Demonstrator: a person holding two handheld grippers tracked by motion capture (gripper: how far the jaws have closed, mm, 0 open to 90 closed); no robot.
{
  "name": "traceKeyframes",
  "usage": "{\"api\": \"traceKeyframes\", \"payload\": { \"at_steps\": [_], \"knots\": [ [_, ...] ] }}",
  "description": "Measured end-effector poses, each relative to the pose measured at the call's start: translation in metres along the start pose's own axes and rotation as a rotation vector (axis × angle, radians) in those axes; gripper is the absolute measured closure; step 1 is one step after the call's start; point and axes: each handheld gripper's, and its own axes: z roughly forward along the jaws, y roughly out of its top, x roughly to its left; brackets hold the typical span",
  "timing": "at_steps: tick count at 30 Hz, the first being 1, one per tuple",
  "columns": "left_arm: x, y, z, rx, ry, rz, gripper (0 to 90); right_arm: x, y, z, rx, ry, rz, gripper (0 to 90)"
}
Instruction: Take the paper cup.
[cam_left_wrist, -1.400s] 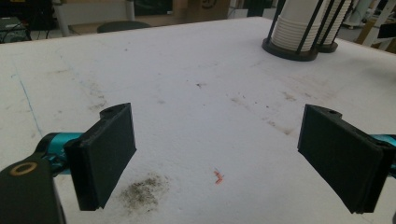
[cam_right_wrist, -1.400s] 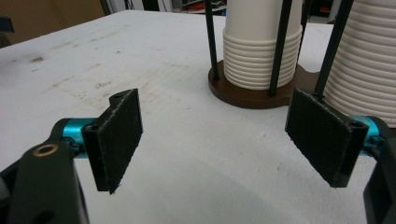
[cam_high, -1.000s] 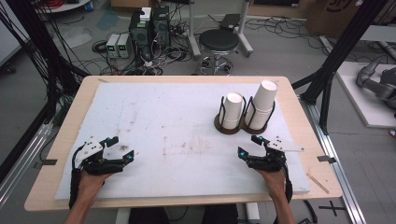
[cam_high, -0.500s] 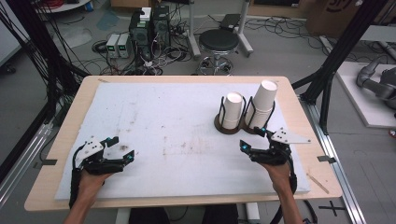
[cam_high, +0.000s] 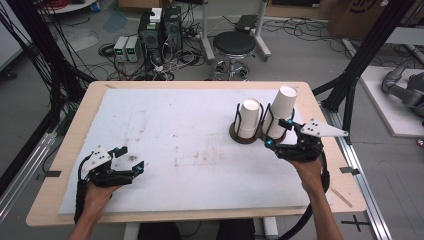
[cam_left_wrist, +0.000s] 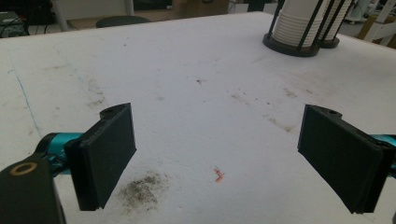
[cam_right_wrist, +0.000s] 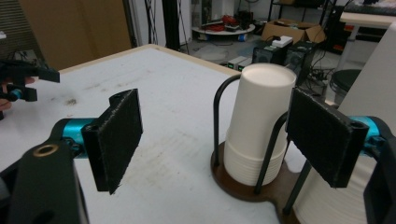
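Two stacks of white paper cups stand upside down in a black wire holder (cam_high: 244, 135) on the right of the white mat: a shorter stack (cam_high: 249, 116) and a taller stack (cam_high: 280, 111). My right gripper (cam_high: 278, 133) is open and hovers just in front of the taller stack, touching nothing. In the right gripper view the shorter stack (cam_right_wrist: 259, 126) stands beyond the wide-apart jaws of my right gripper (cam_right_wrist: 215, 135), and the taller stack (cam_right_wrist: 373, 70) is at the right edge. My left gripper (cam_high: 131, 160) rests open and empty low over the mat's front left. The cup stacks (cam_left_wrist: 299, 23) appear far off in the left gripper view.
The white mat (cam_high: 185, 130) has brown stains (cam_high: 200, 157) and a dark smudge (cam_left_wrist: 140, 189). The wooden table edge (cam_high: 345, 170) is close to the right hand. A stool (cam_high: 234, 47) and computer boxes (cam_high: 160, 27) are on the floor behind the table.
My right gripper has lifted and moved forward and to the right, up to the taller cup stack. The left gripper has stayed in place.
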Motion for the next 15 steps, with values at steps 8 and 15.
{"api": "traceKeyframes", "payload": {
  "at_steps": [8, 15],
  "knots": [
    [0.000, 0.000, 0.000, 0.000, -0.002, -0.005, 11.1, -0.016, 0.030, -0.004, -0.001, -0.004, -0.014, 19.3],
    [0.000, 0.000, 0.000, 0.002, 0.000, -0.011, 11.1, -0.033, 0.056, -0.009, 0.016, -0.018, -0.030, 19.3]
  ]
}}
